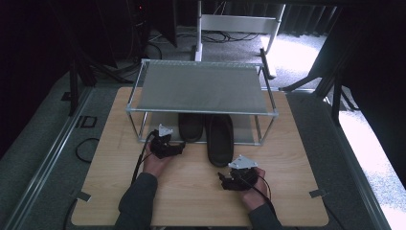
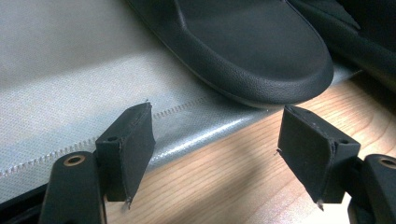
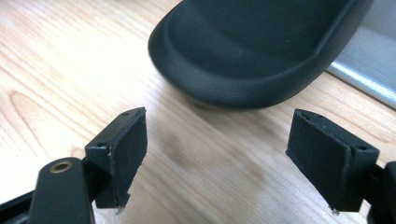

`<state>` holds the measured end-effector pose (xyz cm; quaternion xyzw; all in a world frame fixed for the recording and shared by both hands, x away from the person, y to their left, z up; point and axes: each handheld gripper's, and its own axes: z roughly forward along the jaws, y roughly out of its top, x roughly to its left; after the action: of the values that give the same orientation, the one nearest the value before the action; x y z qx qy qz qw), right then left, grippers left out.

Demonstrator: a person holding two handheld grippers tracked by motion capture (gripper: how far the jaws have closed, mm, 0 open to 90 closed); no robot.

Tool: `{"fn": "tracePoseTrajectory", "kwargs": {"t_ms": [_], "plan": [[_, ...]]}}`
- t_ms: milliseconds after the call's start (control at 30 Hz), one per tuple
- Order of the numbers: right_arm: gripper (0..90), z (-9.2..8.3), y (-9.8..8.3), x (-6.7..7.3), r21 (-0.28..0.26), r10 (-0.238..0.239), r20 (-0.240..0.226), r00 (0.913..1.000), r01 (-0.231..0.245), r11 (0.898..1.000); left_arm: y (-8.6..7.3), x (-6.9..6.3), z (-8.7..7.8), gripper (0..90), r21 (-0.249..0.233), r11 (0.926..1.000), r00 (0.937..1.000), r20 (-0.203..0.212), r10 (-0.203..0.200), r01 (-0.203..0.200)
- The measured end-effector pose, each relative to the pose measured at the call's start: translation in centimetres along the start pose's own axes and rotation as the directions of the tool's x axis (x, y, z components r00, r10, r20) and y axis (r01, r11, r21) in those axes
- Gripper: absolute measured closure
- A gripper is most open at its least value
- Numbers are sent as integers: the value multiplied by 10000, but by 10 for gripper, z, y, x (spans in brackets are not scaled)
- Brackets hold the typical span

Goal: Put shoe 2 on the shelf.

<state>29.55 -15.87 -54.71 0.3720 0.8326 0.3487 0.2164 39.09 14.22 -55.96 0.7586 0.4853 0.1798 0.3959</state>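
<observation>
My left gripper (image 2: 212, 154) is spread wide with nothing between its black pads; the rounded end of the left slipper (image 2: 252, 51) lies just ahead of it, apart. My right gripper (image 3: 219, 158) is likewise wide apart and empty, and the end of the right slipper (image 3: 252, 56) sits just beyond its tips, untouched. There are two slippers, both matte black with a fine pebbled grain and rounded ends. From the high view, the left slipper (image 1: 191, 126) lies farther in on the lower shelf of the rack (image 1: 201, 111), on grey woven fabric, while the right slipper (image 1: 220, 140) juts out onto the pale wood-grain bench (image 1: 110, 163). The rack has two fabric shelves in a metal tube frame.
</observation>
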Motion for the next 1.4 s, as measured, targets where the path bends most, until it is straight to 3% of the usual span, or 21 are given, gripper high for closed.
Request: {"fn": "tracePoseTrajectory", "kwargs": {"t_ms": [100, 467, 1000, 1400], "plan": [[215, -1, 3, -1, -203, 171, -48, 9998, -172, 9996, 0, 0, 0, 275, 5, 10000, 10000, -7, 7, -7], [276, 10, 9, -12, -120, 222, -102, 9997, -224, 9997, 0, 0, 0, 275, -2, 10000, 10000, 9, -15, 15], [325, 43, 33, -26, -227, 566, 621, 9965, -553, 9982, 0, 1, 0, 276, -10, 10000, 9999, 104, -68, 68], [339, 65, 51, -45, -433, 606, 694, 9957, -577, 9974, 0, 1, 0, 275, 22, 10000, 10000, 59, 17, -17]]}}
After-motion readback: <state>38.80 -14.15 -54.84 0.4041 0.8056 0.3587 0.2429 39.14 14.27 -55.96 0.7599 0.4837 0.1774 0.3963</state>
